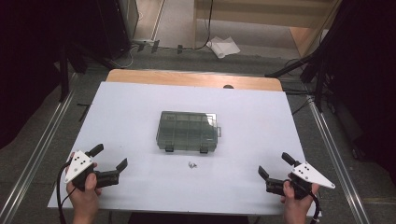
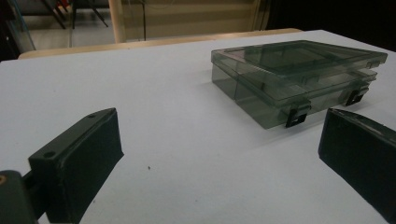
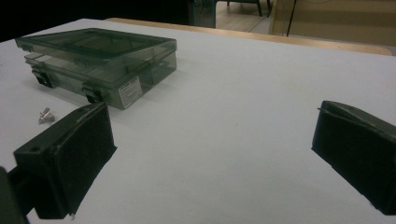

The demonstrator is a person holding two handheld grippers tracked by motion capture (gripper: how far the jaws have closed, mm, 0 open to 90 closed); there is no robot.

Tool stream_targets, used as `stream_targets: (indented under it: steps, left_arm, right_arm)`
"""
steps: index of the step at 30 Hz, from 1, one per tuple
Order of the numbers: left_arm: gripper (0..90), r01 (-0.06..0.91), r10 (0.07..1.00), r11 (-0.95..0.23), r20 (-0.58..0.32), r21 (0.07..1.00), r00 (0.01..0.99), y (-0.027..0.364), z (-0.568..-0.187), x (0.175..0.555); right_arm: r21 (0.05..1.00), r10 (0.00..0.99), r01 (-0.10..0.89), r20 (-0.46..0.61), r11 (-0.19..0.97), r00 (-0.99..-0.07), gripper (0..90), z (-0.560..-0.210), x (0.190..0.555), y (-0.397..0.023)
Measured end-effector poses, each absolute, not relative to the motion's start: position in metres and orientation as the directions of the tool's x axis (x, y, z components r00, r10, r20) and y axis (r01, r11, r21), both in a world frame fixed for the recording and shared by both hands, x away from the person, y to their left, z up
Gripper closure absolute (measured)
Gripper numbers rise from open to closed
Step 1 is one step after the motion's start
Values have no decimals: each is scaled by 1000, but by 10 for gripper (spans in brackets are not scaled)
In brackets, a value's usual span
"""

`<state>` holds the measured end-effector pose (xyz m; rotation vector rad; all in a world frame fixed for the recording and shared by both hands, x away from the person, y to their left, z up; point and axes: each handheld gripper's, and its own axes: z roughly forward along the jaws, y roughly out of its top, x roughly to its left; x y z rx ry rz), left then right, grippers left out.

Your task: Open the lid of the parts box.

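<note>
Left gripper (image 1: 111, 157), held in a hand (image 1: 84, 193) at the near left corner of the white table (image 1: 130, 98), jaws spread as wide as they go, nothing between them. Right gripper (image 1: 275, 167), gripped by the other hand (image 1: 295, 201) at the near right corner, mirrored: jaws likewise fully apart and empty, angled inward and forward. Both resting low near the table's front edge, well apart from each other.

Ahead and between them, at mid-table: smoky clear compartment box (image 1: 188, 131), lid shut, two dark latches (image 1: 169, 149) on the side facing the person, long axis running left to right across the table. Seen from the left gripper view up and to the right of the jaws (image 2: 299, 79); from the right gripper view up and to the left (image 3: 100, 63), a white label on its end wall.

Just in front of the box, closer to the person: small metal screws (image 1: 192, 164), loose on the bare surface, apart from the latches; visible beside the near jaw in the right gripper view (image 3: 45, 115).

Neither gripper clearly nearer to the box; screws lying roughly midway, perhaps a shade closer to the left. Likely opening move: both reaching inward and forward toward the latched front.
</note>
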<state>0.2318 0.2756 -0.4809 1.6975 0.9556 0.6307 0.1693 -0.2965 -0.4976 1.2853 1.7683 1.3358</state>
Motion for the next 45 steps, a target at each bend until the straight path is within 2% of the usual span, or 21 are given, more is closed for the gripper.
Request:
stream_targets:
  steps: [9,22,35,45]
  left_arm:
    - [0,309,825,-158,-47,938,563,268,-482,234]
    - [0,323,794,-179,-57,929,605,250,-487,239]
    - [0,331,774,-181,-73,926,628,233,-488,245]
    - [0,339,757,-197,-77,920,649,219,-490,252]
  right_arm:
    - [925,922,378,121,29,-369,0,-499,175,-294]
    - [915,905,396,102,77,-413,0,-498,186,-265]
    - [912,900,407,136,50,-415,0,-494,198,-254]
    - [902,887,423,122,88,-445,0,-492,210,-235]
